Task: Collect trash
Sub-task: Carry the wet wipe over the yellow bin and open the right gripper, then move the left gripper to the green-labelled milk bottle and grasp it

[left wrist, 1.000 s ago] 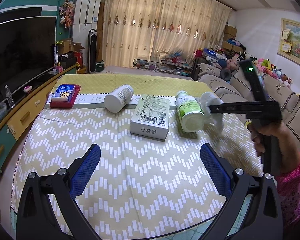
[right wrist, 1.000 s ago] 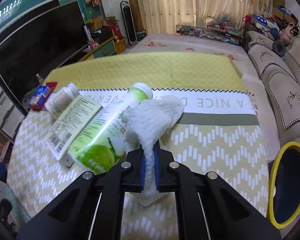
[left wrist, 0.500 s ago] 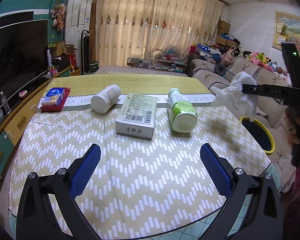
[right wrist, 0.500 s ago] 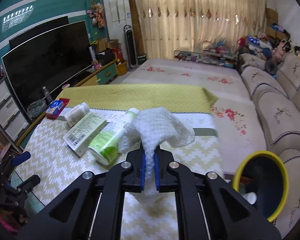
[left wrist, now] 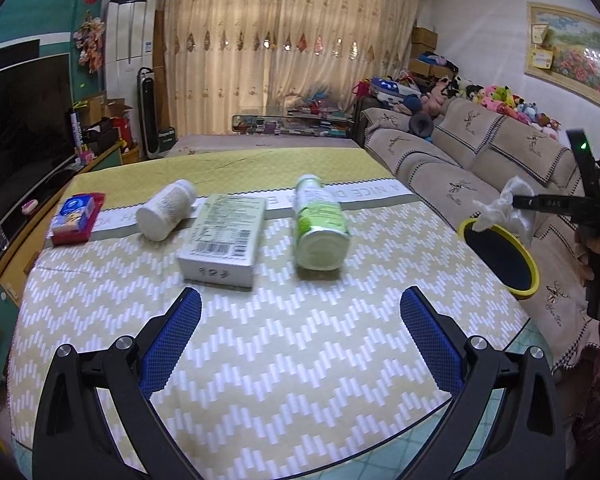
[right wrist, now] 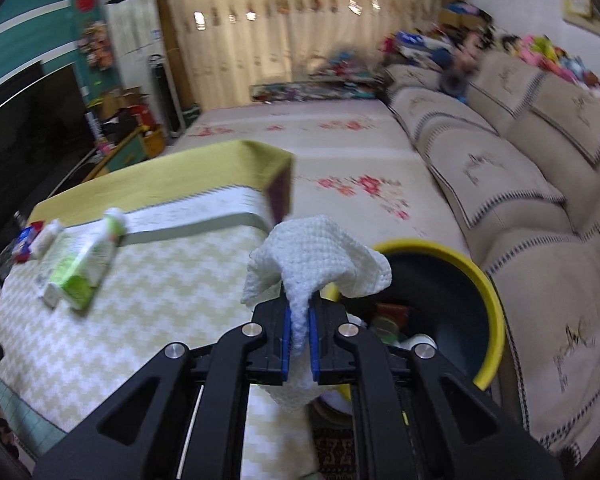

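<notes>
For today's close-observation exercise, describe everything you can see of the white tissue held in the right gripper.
The white tissue is a crumpled sheet, paper-like by its look, with a dimpled, embossed texture. The right gripper is shut on its middle: one bunched end fans out above the blue pads, the other hangs below them. It is off the table, at the rim of the yellow-rimmed bin beside the sofa. In the left wrist view it shows over the bin's near edge. Only the pads touch it.
</notes>
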